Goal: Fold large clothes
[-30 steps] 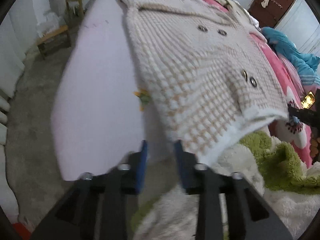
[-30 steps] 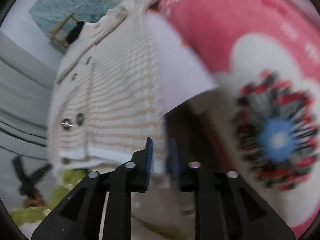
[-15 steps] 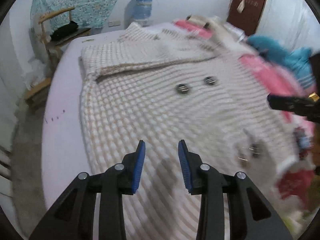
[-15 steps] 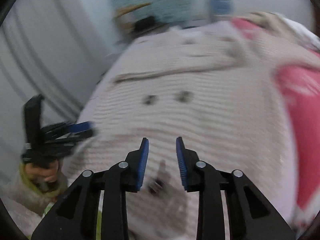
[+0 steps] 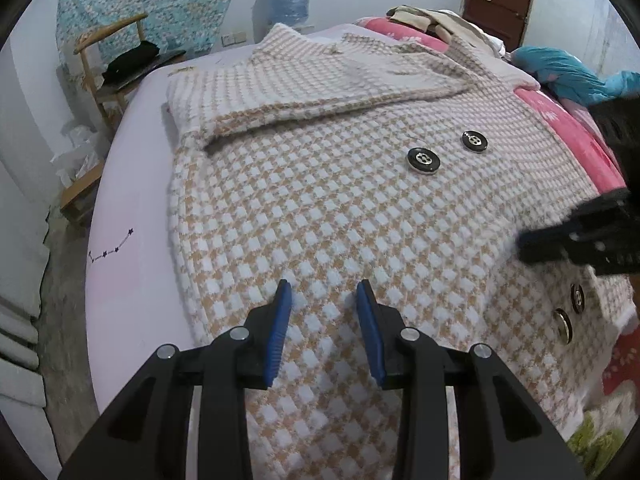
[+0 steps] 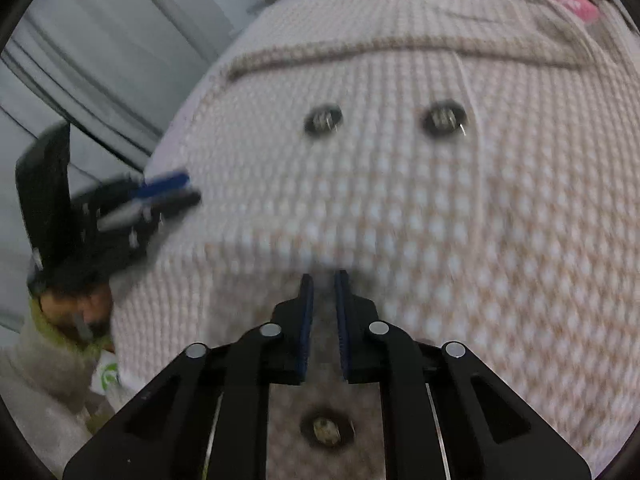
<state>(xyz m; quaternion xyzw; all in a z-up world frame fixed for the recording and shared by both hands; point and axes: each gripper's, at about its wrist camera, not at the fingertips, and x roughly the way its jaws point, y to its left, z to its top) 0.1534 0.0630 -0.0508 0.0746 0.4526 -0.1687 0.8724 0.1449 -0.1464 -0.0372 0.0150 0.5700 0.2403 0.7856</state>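
While the coat (image 5: 328,216) lies flat on the bed (image 5: 132,208), my left gripper (image 5: 324,300) hovers parted above it; my right gripper (image 6: 322,280) is closing, seemingly empty; bare sheet lies leftward.

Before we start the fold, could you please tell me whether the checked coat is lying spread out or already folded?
Mostly spread: the checked coat lies flat, front up, across the bed, buttons showing. Only its top edge looks turned over.

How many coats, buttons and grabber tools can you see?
Coat: 1
Buttons: 4
Grippers: 2, the left gripper and the right gripper, whose jaws are closing with nothing clearly between them
Total: 7
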